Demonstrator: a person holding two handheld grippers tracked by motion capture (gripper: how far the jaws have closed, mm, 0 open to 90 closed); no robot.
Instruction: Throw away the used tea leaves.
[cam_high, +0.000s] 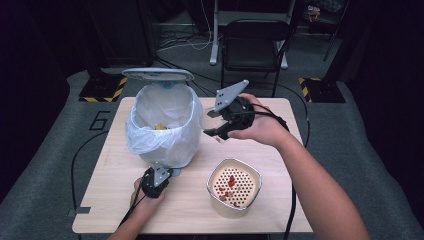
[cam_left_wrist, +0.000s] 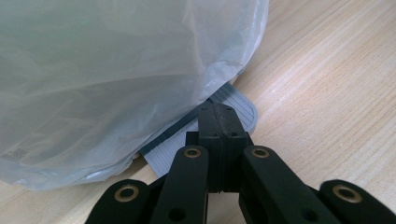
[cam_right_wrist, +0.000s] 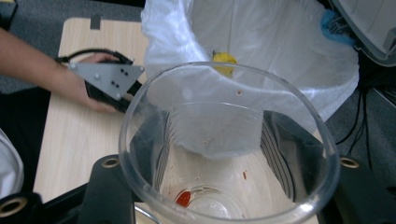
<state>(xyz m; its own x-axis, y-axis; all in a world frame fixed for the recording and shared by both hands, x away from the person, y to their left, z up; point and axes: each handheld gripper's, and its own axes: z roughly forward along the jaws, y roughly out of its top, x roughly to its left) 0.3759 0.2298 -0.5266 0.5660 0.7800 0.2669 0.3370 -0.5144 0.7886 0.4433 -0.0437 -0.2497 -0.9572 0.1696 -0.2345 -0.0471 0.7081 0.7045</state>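
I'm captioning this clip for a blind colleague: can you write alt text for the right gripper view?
A clear plastic cup, gripped between the right hand-held gripper's black jaws, has red residue at its bottom. Beyond it stands a bin lined with a white bag, lid raised, and the left hand-held gripper rests on the wooden table.

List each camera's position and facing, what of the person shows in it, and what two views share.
High view: above the person's side, looking forward and down on the table; both forearms enter from the bottom.
Left gripper view: rides the left claw, shut on the bin pedal, beside the bag.
Right gripper view: rides the right claw, clamped on a clear cup; the other hand shows beyond.
Shared: high and right gripper views both show the lined bin.
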